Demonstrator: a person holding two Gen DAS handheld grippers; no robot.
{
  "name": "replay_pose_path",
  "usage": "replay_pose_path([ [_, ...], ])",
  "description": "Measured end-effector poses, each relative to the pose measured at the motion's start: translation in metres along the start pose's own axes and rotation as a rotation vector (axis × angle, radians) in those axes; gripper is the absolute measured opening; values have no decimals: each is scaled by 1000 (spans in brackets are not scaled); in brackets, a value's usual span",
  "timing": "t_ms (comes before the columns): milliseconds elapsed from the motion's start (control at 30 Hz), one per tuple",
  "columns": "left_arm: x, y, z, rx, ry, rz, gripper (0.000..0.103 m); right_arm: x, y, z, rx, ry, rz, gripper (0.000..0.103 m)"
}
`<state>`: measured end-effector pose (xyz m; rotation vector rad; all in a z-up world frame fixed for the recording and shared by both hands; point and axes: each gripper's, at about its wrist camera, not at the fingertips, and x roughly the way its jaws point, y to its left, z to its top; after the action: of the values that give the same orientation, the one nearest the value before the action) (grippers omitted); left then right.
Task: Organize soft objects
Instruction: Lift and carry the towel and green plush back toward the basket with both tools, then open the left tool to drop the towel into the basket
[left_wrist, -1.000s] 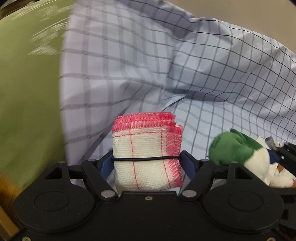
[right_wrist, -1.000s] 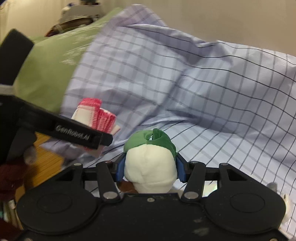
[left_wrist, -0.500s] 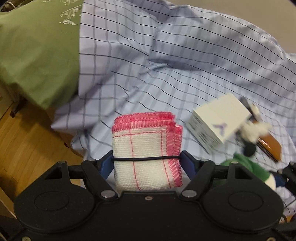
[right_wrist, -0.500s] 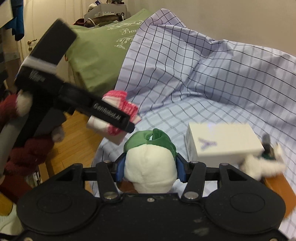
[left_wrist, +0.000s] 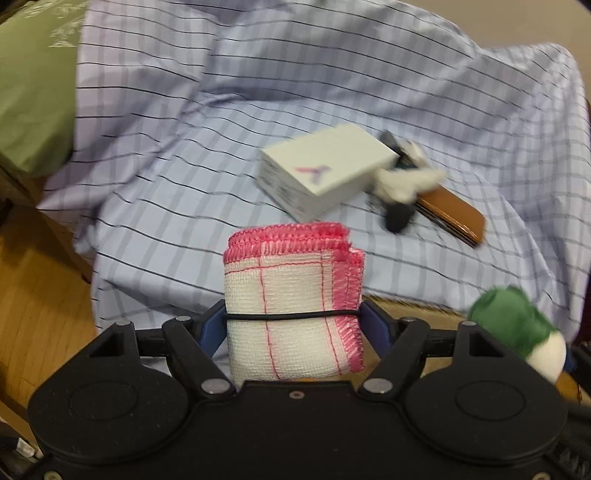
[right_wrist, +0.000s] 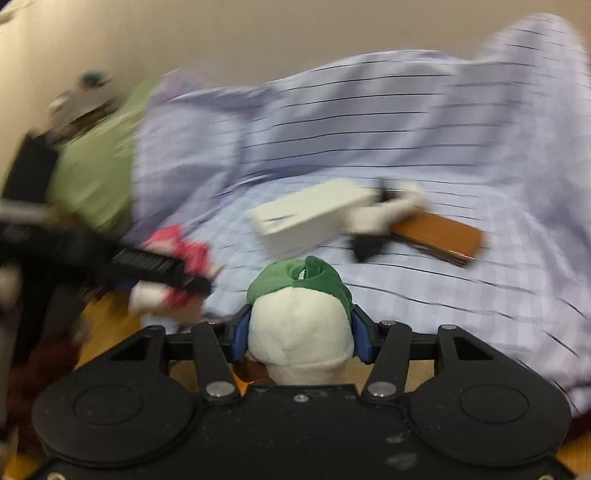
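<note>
Both tongs grip: left tongs (left_wrist: 293, 325) a folded cloth (left_wrist: 293, 299), right tongs (right_wrist: 300, 332) a plush toy (right_wrist: 300, 321), near the checked sheet (left_wrist: 332, 92) edge.

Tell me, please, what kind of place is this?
Probably a bedroom at home: a rumpled checked sheet covers what looks like a bed, a green pillow lies at its end, and a wooden floor shows below.

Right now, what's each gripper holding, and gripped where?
Left gripper clamps the folded pink-edged cloth across its lower sides, at the black band. Right gripper clamps the green-and-white plush by its white body's sides.
</note>
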<state>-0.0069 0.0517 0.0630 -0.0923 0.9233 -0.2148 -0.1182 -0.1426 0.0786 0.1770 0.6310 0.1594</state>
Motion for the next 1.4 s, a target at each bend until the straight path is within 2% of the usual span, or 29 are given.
replay_pose_path([
  [67, 2, -13, -8, 21, 11, -14, 70, -6, -9, -6, 48, -17, -87, 53],
  [133, 3, -25, -17, 40, 31, -31, 70, -12, -20, -13, 107, -20, -136, 53],
  [267, 5, -44, -38, 81, 69, -59, 70, -25, -38, -25, 212, -30, -177, 53],
  [400, 3, -54, -54, 91, 85, -83, 70, -28, -43, -27, 254, -45, -189, 53],
  [833, 19, -51, -77, 85, 150, -104, 71, -26, -28, -35, 202, -24, -209, 53],
  [1100, 6, -51, -81, 113, 104, -94, 71, -23, -19, -33, 173, -12, -222, 53],
  [1200, 2, -46, -80, 101, 80, -82, 76, -21, -18, -33, 172, 0, -224, 53],
  [1400, -4, -36, -78, 70, 51, -60, 76, -15, -14, -32, 144, 29, -239, 53],
])
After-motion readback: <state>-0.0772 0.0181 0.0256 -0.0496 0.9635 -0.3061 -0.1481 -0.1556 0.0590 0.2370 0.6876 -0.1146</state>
